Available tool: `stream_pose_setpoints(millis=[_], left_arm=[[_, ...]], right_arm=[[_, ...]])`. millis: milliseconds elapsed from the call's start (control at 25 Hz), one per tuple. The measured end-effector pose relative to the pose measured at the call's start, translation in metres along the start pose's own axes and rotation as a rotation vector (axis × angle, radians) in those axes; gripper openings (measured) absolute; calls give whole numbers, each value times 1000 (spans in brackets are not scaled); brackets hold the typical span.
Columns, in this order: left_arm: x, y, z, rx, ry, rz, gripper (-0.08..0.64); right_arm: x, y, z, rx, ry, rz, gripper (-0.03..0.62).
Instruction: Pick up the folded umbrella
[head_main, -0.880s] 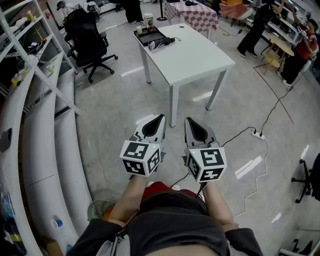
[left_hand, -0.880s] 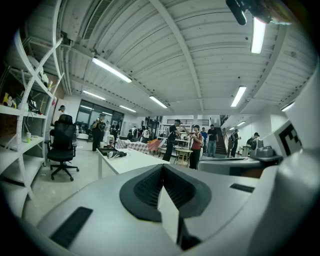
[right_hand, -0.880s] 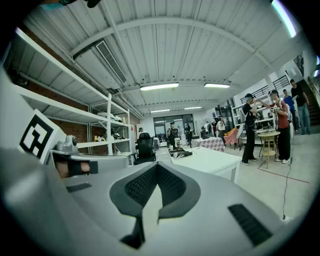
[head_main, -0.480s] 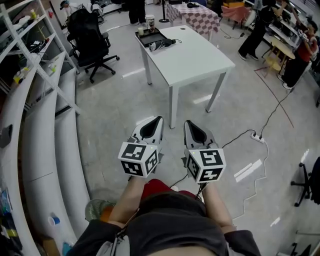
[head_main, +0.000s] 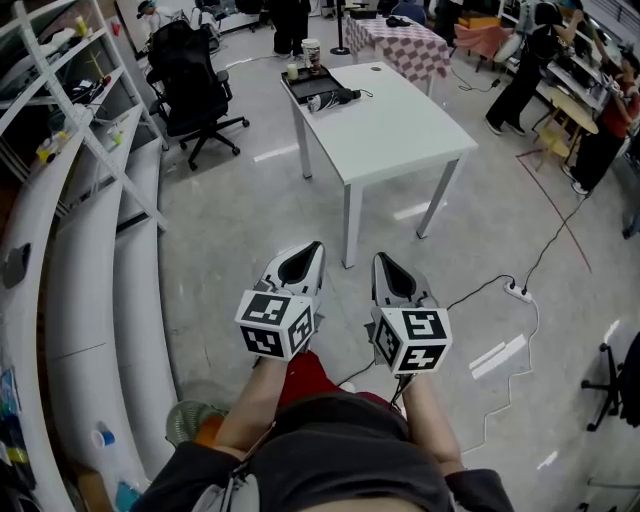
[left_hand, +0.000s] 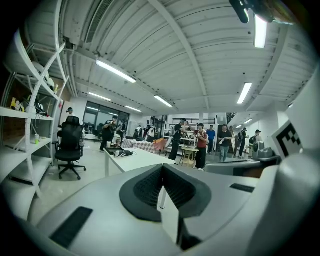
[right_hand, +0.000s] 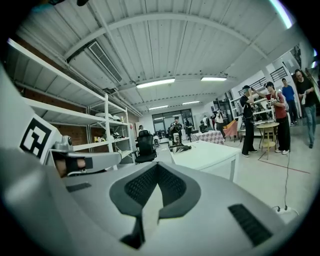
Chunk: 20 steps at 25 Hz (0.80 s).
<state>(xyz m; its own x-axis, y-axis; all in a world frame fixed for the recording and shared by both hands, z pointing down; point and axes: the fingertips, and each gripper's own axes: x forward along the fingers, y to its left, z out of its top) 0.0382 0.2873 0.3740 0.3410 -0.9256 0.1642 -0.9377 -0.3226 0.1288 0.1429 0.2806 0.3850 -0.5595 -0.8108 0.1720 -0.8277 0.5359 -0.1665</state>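
The folded umbrella (head_main: 331, 98), dark with a pale patch, lies at the far end of a white table (head_main: 395, 125), next to a black tray (head_main: 305, 82) that holds a cup. It shows small in the left gripper view (left_hand: 120, 153) and in the right gripper view (right_hand: 181, 148). My left gripper (head_main: 314, 247) and right gripper (head_main: 383, 259) are held side by side over the floor, well short of the table. Both are shut and hold nothing, their jaws meeting in the left gripper (left_hand: 161, 168) and right gripper (right_hand: 156, 165) views.
A black office chair (head_main: 196, 84) stands left of the table, and white shelving (head_main: 70, 130) runs along the left wall. A power strip with cables (head_main: 516, 292) lies on the floor at right. A checkered table (head_main: 407, 38) and several people stand beyond.
The table and umbrella have drawn slightly nearer and lower in the head view. Both grippers stay shut, side by side.
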Motion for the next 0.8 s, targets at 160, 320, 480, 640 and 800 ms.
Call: stream_pose_setpoints(millis=[160, 320, 480, 640, 800], left_arm=[[10, 8, 7, 6, -4, 4, 14], [20, 21, 9, 4, -4, 3, 14], [43, 39, 15, 3, -8, -6, 14], [65, 69, 24, -2, -9, 3, 14], [93, 103, 32, -6, -11, -1, 14]], right_arm=[[10, -2, 4, 2, 2, 1, 18], [22, -4, 5, -6, 7, -4, 18], [48, -14, 9, -5, 20, -15, 18], [82, -17, 13, -6, 36, -17, 18], [125, -18, 17, 4, 41, -23, 18]])
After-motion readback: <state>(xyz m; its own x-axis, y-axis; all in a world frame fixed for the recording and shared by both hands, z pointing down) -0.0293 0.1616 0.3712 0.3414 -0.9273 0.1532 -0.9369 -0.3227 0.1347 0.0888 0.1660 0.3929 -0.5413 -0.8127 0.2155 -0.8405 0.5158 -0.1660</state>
